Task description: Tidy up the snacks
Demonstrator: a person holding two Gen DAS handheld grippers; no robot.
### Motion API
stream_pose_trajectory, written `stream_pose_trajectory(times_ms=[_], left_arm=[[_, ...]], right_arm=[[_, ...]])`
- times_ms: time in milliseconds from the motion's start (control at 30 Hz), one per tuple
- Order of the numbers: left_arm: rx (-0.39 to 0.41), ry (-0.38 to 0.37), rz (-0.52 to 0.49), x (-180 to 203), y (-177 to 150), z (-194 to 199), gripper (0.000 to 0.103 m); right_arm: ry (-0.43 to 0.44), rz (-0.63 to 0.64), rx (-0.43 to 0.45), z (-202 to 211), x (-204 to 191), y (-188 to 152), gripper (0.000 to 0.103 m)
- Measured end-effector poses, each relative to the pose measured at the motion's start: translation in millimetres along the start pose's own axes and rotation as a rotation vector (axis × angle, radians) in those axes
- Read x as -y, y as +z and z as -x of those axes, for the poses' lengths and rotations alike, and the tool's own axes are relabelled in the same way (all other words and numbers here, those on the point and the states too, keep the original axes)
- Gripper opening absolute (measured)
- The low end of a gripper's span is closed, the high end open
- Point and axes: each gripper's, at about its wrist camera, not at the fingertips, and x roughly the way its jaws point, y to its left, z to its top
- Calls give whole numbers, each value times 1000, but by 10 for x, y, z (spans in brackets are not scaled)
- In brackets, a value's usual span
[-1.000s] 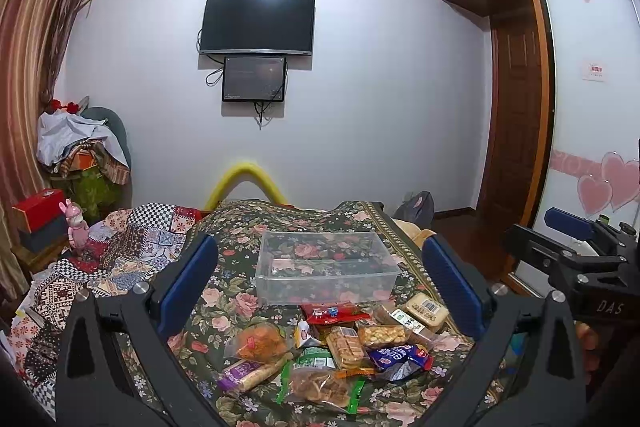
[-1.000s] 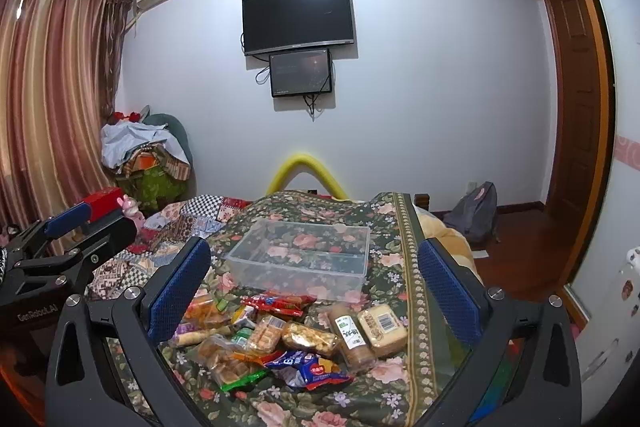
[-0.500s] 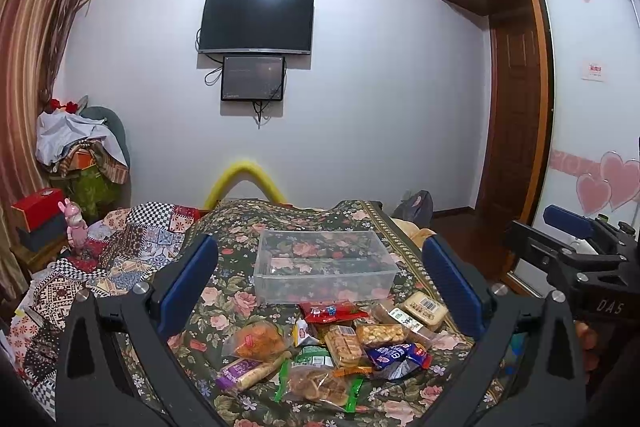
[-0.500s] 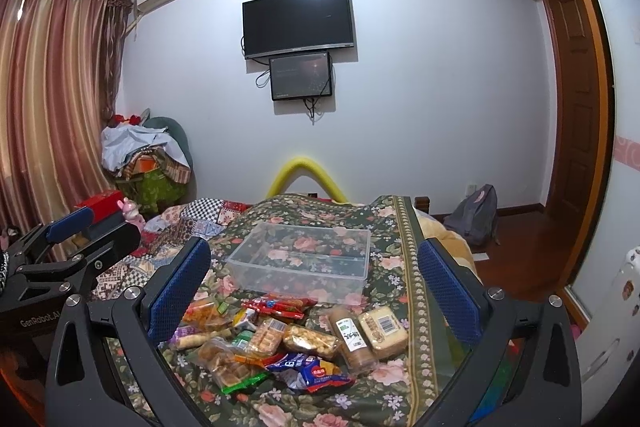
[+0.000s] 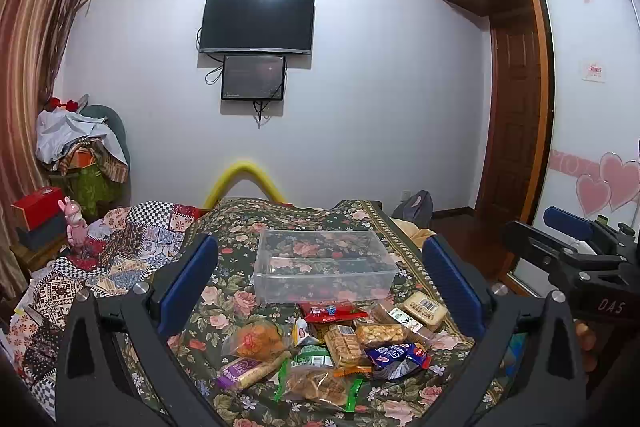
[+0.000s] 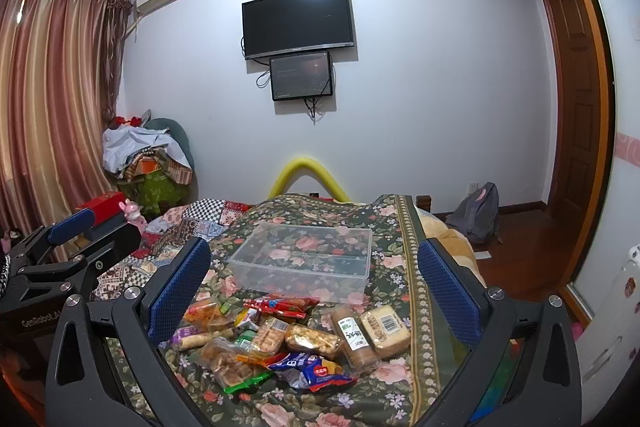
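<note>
Floral dark-green bedspread (image 5: pixel 236 291) covers the bed, bearing a clear rectangular plastic bin (image 5: pixel 324 265) with a heap of wrapped snack packets (image 5: pixel 332 343) just in front of it. Left hand-held gripper (image 5: pixel 320 287) and right hand-held gripper (image 6: pixel 314 287) hover above the snacks, jaws spread wide, holding nothing.

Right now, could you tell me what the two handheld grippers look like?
Both the left gripper and the right gripper have black angular frames with silver bolts and blue textured finger pads. White lettering marks each body.
</note>
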Motion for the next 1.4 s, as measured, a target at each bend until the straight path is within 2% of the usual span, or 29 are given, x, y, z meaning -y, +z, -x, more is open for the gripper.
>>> stream_pose_trajectory(times_ms=[1000, 1167, 1400], left_arm=[[-13, -7, 1, -1, -35, -57, 102], [-50, -6, 3, -47, -84, -165, 88], [-145, 9, -1, -218, -240, -419, 78]], right_arm=[[11, -14, -11, -29, 44, -35, 103], [17, -14, -42, -114, 90, -95, 91], [10, -15, -114, -285, 236, -241, 79]])
